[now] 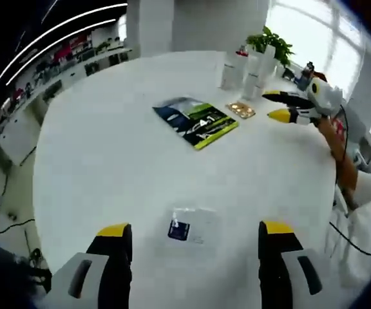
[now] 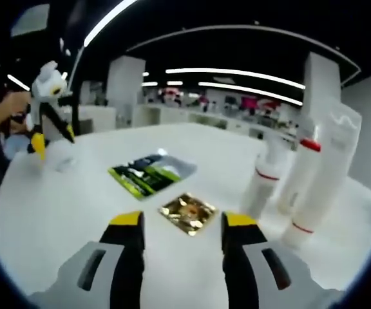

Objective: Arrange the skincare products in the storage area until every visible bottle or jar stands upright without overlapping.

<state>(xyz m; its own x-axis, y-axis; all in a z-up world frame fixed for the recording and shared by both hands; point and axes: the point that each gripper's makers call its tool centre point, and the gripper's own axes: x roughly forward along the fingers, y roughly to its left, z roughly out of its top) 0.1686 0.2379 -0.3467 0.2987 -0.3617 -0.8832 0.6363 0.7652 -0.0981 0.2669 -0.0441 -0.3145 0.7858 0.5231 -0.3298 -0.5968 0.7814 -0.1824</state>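
- Three white tubes (image 2: 314, 187) stand upright close together on the round white table (image 2: 57, 212), long axes vertical, to the right of the right gripper (image 2: 182, 222) in its view. Each has a thin red band near its base, and the middle one carries a red band higher up as well. Their edges are blurred.
- In the left gripper view the same tubes (image 1: 250, 69) stand at the table's (image 1: 108, 161) far side, in front of a green plant (image 1: 270, 44).
- A gold foil sachet (image 2: 187, 212) lies flat just beyond the right gripper's jaws, which stand apart and hold nothing.
- A dark and green leaflet (image 2: 150, 174) lies flat beyond the sachet.
- The left gripper (image 1: 195, 232) has its jaws wide apart over a small clear packet (image 1: 189, 228) with a blue label, not touching it.
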